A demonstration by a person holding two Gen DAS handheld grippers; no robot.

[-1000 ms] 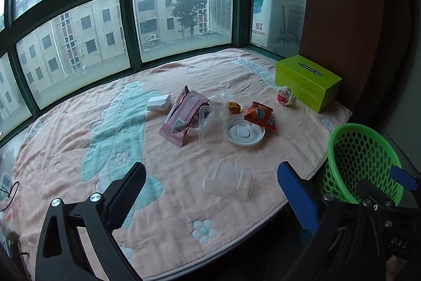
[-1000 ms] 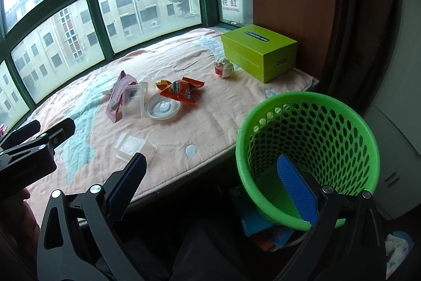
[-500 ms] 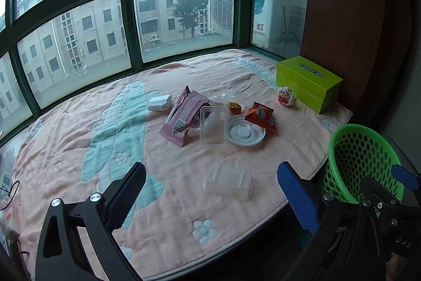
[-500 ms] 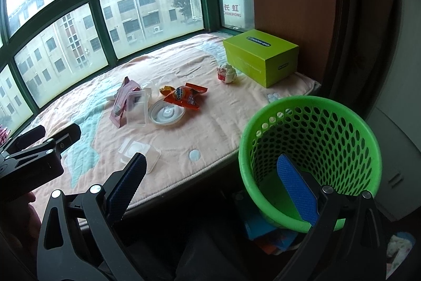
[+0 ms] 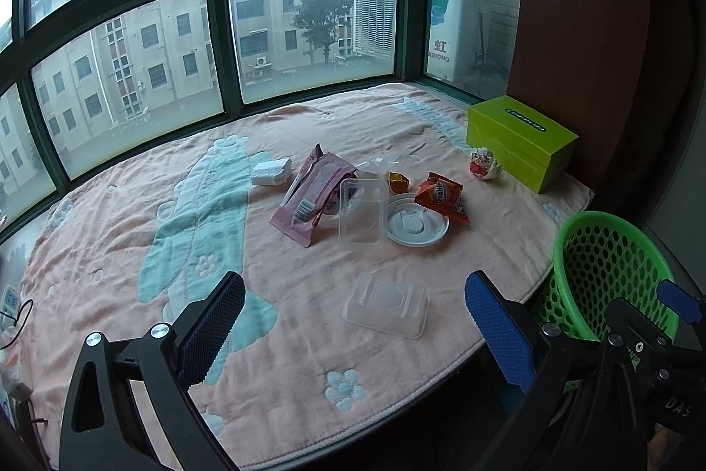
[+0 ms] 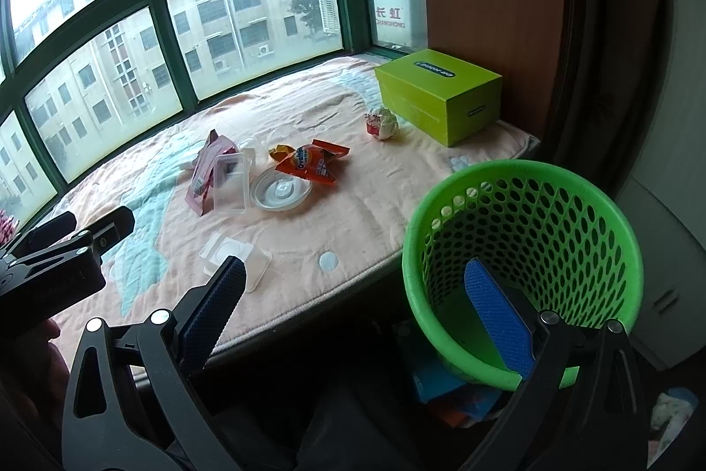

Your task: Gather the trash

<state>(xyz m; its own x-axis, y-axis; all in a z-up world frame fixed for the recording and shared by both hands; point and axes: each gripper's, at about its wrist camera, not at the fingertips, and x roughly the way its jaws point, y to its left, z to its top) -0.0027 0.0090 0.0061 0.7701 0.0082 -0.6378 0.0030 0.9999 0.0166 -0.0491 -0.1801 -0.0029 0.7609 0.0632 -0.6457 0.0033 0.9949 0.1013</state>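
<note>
Both tools hang wide apart and carry nothing, and not 1 piece of trash is in hand. The left tool point(image 5: 355, 321) hovers over the near edge of the blanketed window ledge point(image 5: 132, 215), and the clear plastic tray point(image 5: 386, 310) lies flat right between its fingers, just ahead, long axis running across the gap rather than along it. That looks like the obvious first pick: the left tool is the nearer one, and a short drop forward with a slight twist should bracket the tray's narrow side.

Further in, mid-ledge, the main litter cluster: a white foam block point(image 5: 271, 171), a pink wrapper point(image 5: 315, 199), an upright clear container point(image 5: 359, 212), a round white lid point(image 5: 417, 226), an orange snack packet point(image 5: 441, 197). Toward the far right corner, a crumpled red-and-white wrapper point(image 5: 484, 164) sits beside the green box point(image 5: 520, 140).

The right tool point(image 6: 348, 312) hangs off the ledge's right end, 1 finger over the green basket point(image 6: 529, 179), which stands below the ledge edge.
</note>
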